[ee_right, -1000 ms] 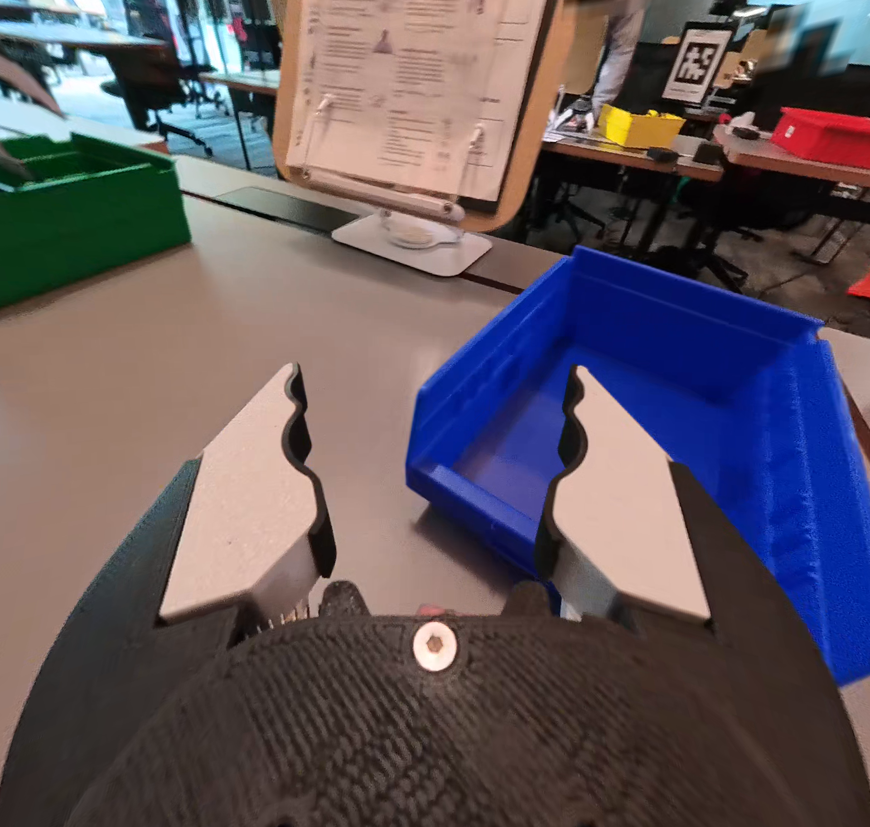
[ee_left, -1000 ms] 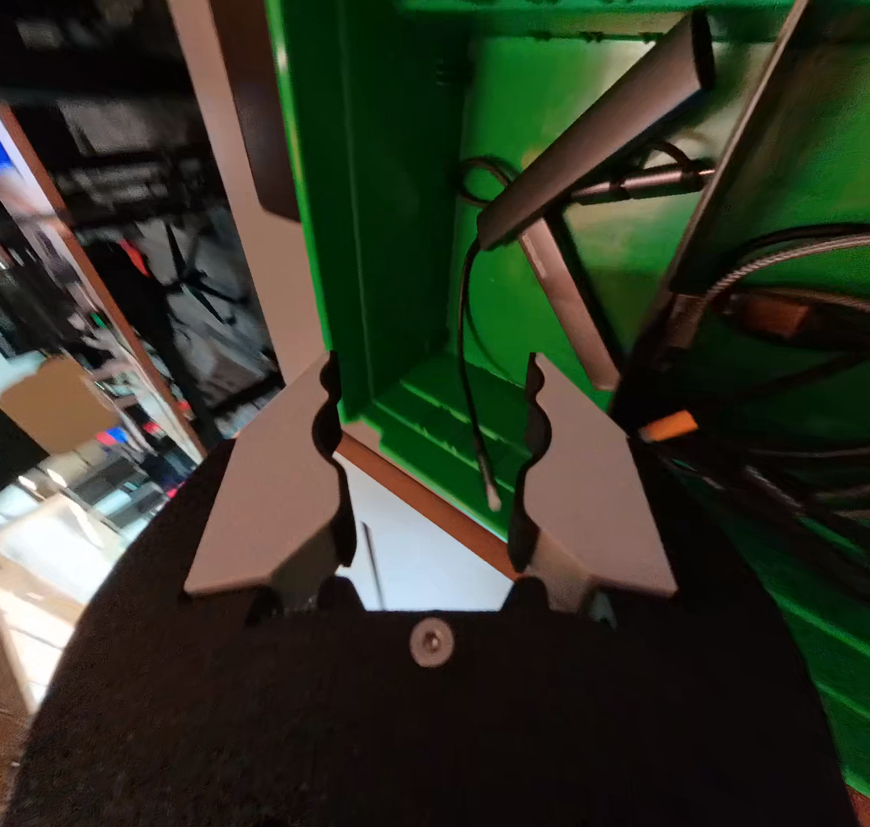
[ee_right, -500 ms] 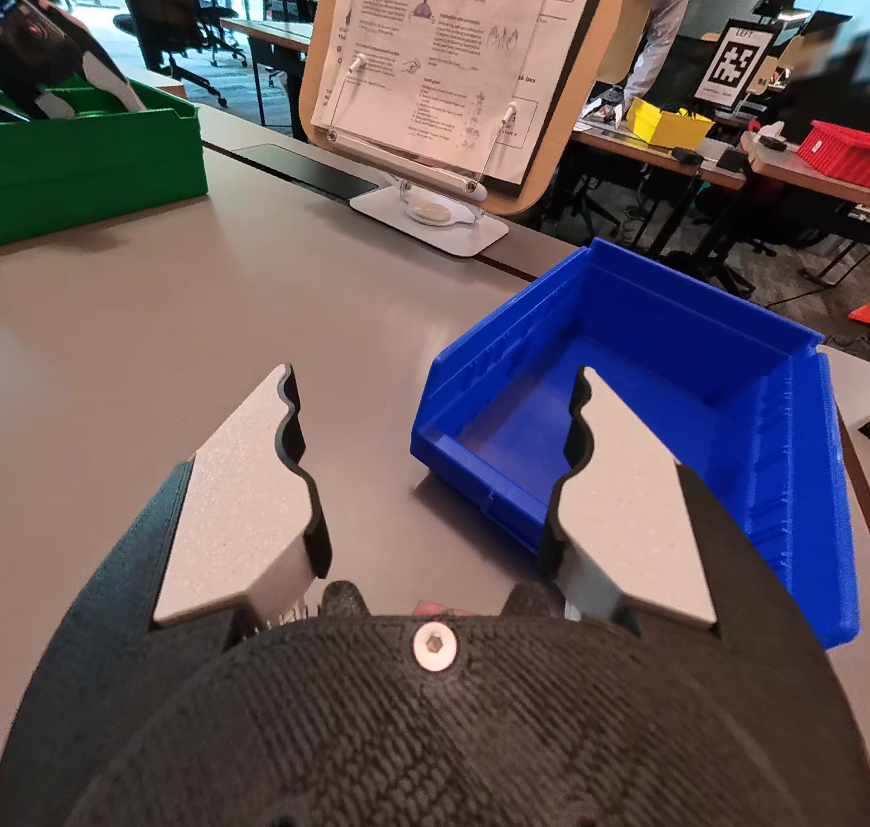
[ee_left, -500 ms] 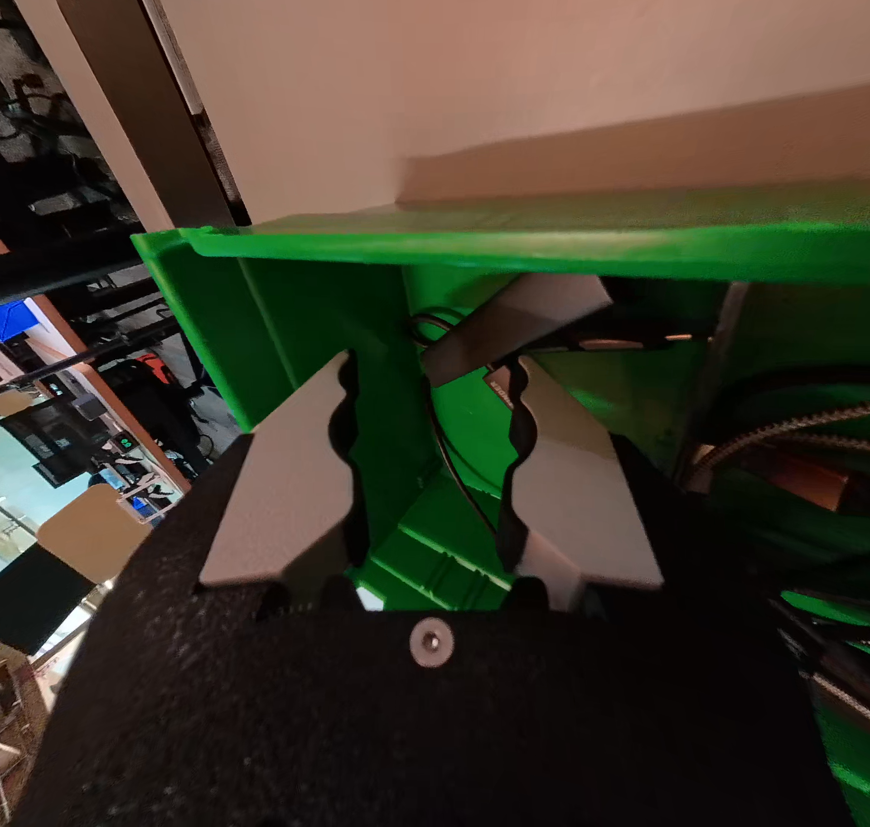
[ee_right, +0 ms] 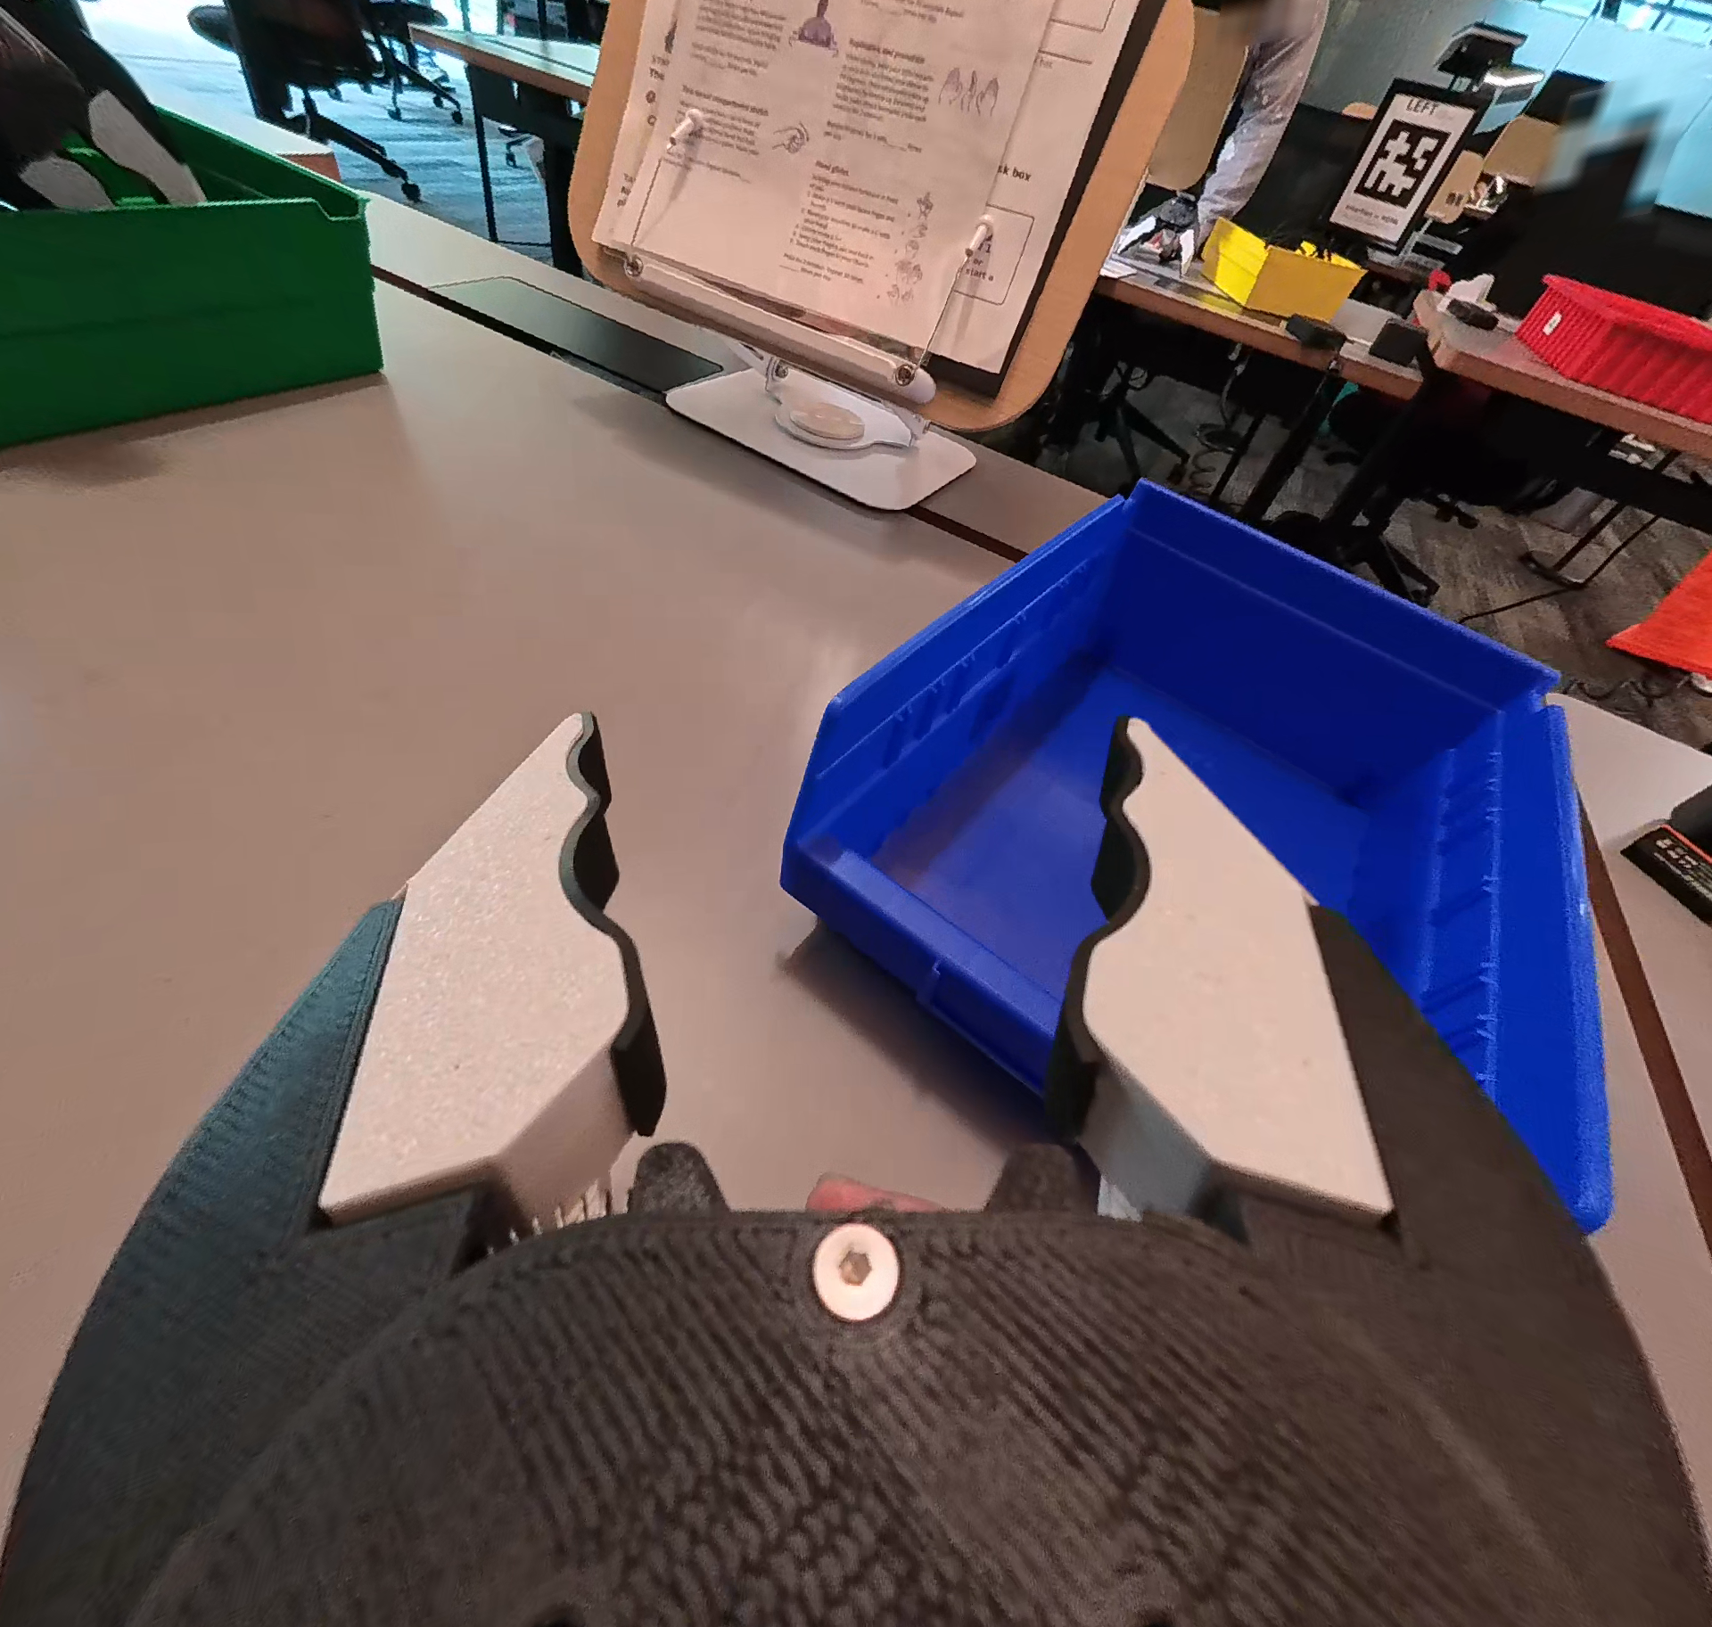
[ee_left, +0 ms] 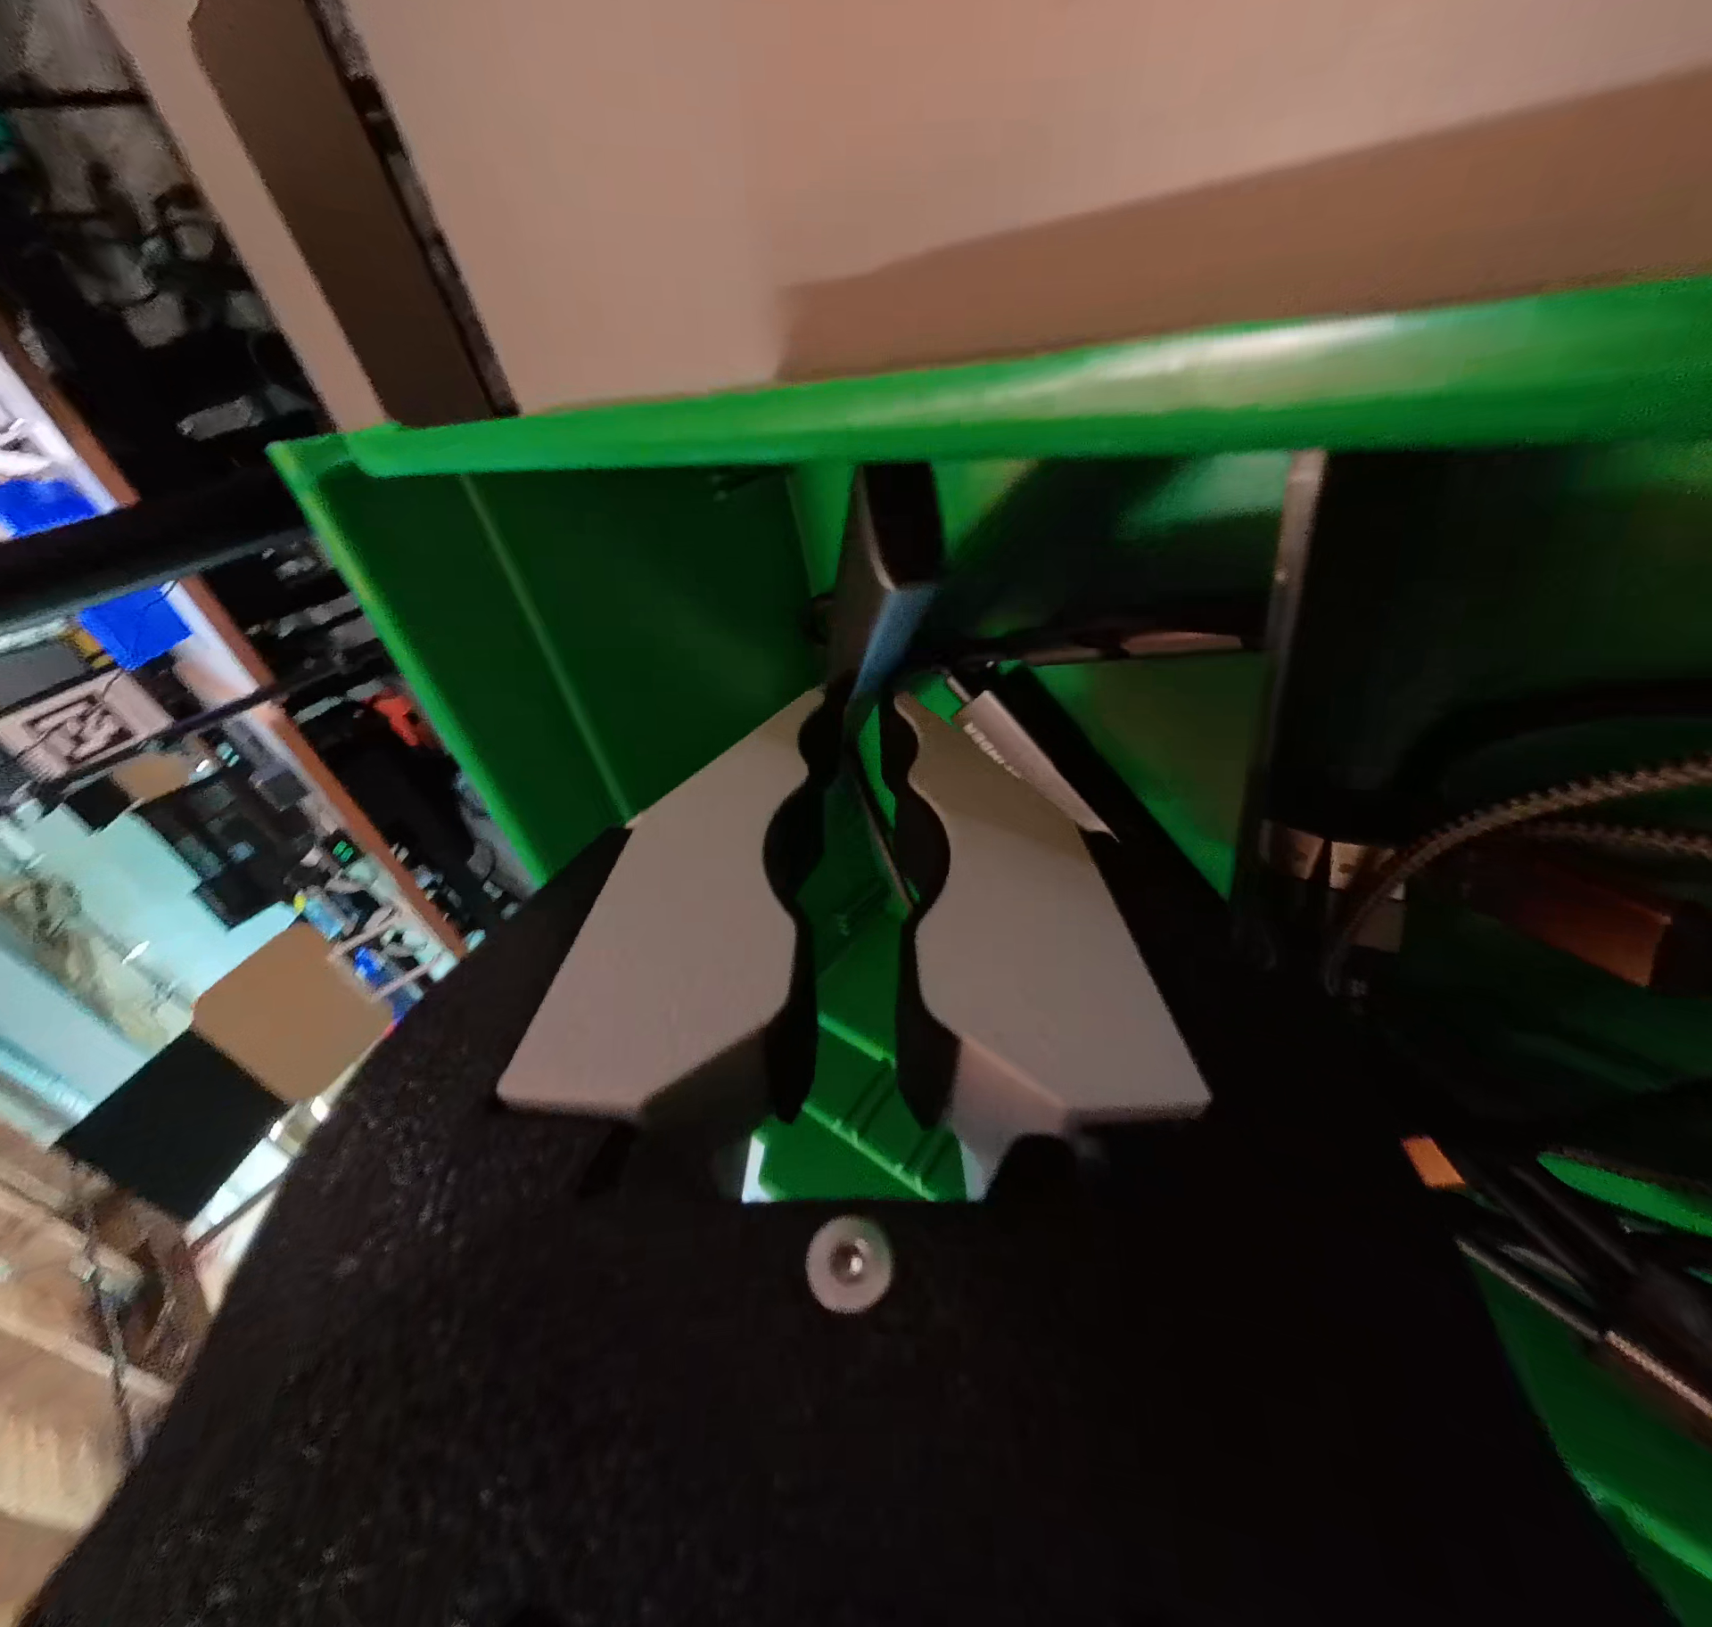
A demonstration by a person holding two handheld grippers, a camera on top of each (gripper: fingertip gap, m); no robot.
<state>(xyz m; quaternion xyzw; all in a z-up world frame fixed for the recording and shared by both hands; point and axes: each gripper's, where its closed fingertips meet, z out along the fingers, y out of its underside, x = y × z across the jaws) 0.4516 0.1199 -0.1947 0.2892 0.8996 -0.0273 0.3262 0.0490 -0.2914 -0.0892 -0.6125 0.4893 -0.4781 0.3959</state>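
Observation:
In the left wrist view my left gripper [ee_left: 866, 712] is inside a green bin [ee_left: 1019, 406]. Its jaws are nearly together and pinch the end of a slim grey bar-shaped device [ee_left: 880, 582] with a thin black cable. A second grey bar [ee_left: 1019, 758] lies just behind the right finger. In the right wrist view my right gripper [ee_right: 852, 740] is open and empty, above the grey table [ee_right: 371, 656]. It is beside the near left corner of an empty blue bin [ee_right: 1204, 749]. The green bin [ee_right: 185, 314] and the left gripper [ee_right: 120, 138] show at the far left.
The green bin also holds a dark flat device [ee_left: 1390, 656], a braided cable [ee_left: 1529, 804] and an orange-brown plug [ee_left: 1575, 925]. A stand with printed sheets [ee_right: 834, 147] is at the table's back. A black item [ee_right: 1677, 842] lies at the right edge. Other tables carry yellow [ee_right: 1278, 272] and red [ee_right: 1621, 341] bins. The tips of one gripper are about 60 cm away from the tips of the other.
My left gripper went deeper into the green bin and its jaws closed from wide open onto the grey bar. My right gripper stayed open and rose slightly, tilting down at the blue bin.

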